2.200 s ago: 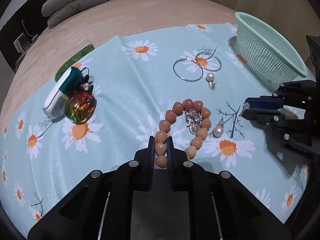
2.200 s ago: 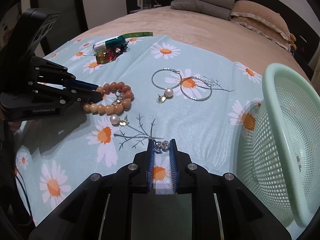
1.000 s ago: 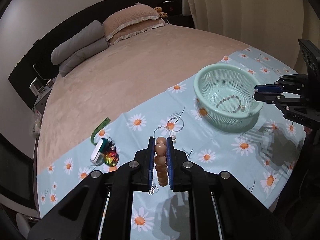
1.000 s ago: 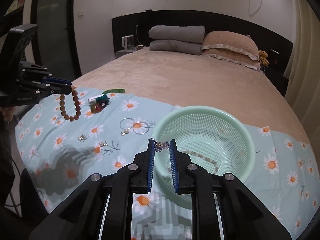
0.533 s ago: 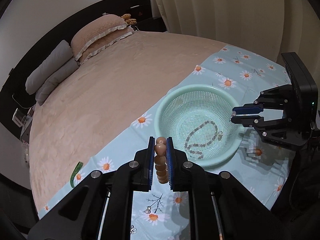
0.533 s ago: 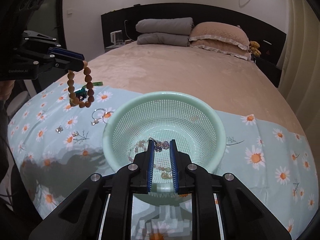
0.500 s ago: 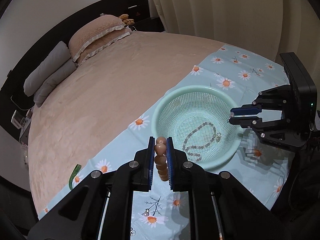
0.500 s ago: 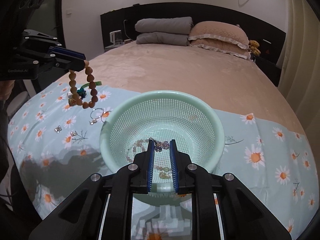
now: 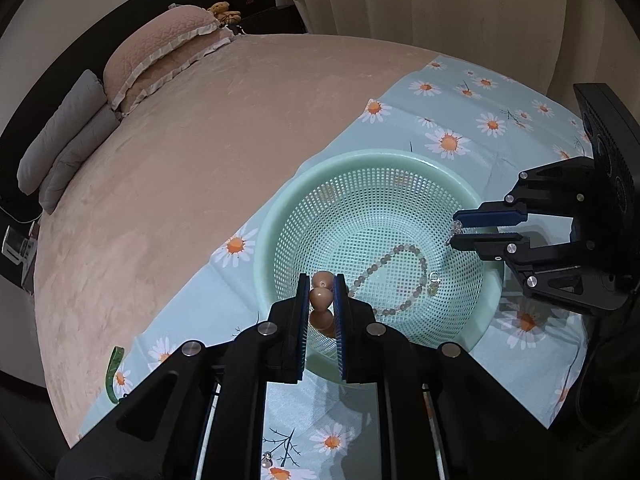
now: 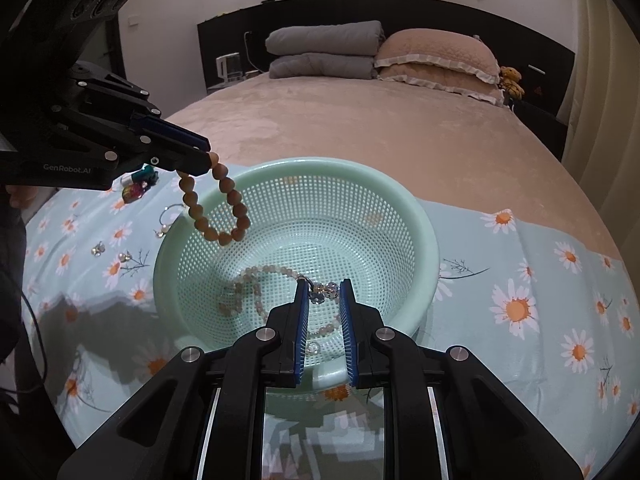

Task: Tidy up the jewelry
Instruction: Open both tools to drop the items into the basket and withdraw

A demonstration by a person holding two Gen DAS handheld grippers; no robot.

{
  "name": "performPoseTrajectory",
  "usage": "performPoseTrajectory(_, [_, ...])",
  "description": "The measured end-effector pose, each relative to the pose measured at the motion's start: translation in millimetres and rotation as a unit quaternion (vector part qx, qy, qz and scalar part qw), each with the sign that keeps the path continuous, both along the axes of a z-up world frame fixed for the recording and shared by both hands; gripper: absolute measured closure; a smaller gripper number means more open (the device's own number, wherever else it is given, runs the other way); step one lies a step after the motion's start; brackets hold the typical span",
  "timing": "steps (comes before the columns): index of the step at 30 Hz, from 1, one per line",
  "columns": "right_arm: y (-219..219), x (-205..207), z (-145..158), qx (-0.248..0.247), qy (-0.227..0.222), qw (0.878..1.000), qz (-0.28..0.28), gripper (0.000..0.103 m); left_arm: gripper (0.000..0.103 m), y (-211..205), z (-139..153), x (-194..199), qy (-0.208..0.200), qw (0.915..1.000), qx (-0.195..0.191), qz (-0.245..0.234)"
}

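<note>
1. The left tool (image 9: 322, 280) is clamped on one brown bead bracelet (image 10: 216, 208). The loop hangs in the air over the near-left rim of the basket (image 10: 424, 220).
2. The right tool (image 10: 324, 290) is closed narrowly on one small sparkling earring (image 10: 322, 292), held above the basket interior.
3. One mint-green mesh basket stands on the daisy-print cloth (image 10: 540, 280), which covers the foot edge of the bed (image 10: 380, 128).
4. One pale grey bead necklace (image 9: 396, 276) lies coiled on the basket floor.
5. On the cloth beyond the basket's left side lie hoop earrings (image 10: 172, 210), their count unclear; also one small sparkling piece (image 10: 97, 248) and one pearl earring (image 10: 125, 257).
6. At the far left edge of the cloth lie one multicoloured round object (image 10: 134, 191) and one teal-capped item (image 10: 140, 176).
7. At the head of the bed lie two grey pillows (image 10: 320, 54) and two tan pillows (image 10: 436, 60), each pair stacked.
</note>
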State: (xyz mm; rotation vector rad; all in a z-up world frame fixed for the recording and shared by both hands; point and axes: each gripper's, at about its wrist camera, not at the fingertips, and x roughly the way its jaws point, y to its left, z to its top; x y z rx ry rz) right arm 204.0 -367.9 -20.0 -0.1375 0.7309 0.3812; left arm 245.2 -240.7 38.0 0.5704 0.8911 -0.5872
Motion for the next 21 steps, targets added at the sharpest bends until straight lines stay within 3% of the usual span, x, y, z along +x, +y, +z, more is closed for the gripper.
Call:
performPoseTrajectory(1, [0.0, 0.7, 0.0, -0.002, -0.003, 1.0, -0.009, 0.079, 0.086, 0.4, -0.7, 0.3, 0.0, 1.0, 0.001, 0.001])
performPoseTrajectory(2, [-1.8, 1.5, 0.3, -0.002, -0.004, 1.0, -0.017, 0.051, 0.077, 1.1, 0.4, 0.3, -0.005, 1.0, 0.002, 0.007])
performPoseTrajectory(4, [-4.9, -2.1, 3.2, 0.001, -0.019, 0.999, -0.03, 0.024, 0.026, 6.5, 7.2, -1.4, -0.021, 0.9996, -0.003, 0.018])
performPoseTrajectory(8, [-13.0, -10.1, 11.7, 0.007, -0.033, 0.999, -0.038, 0.018, 0.007, 27.9, 24.6, -6.9, -0.045, 0.998, -0.01, 0.043])
performPoseTrajectory(17, [-0.4, -23.0, 23.0, 0.007, -0.038, 0.999, -0.03, 0.017, 0.006, 105.3, 27.3, -18.2, -0.049, 0.9911, 0.008, 0.123])
performPoseTrajectory(21, [19.0, -35.4, 29.9, -0.001, -0.076, 0.997, -0.026, 0.017, 0.006, 133.7, 14.2, -33.4, -0.043, 0.9878, 0.022, 0.148])
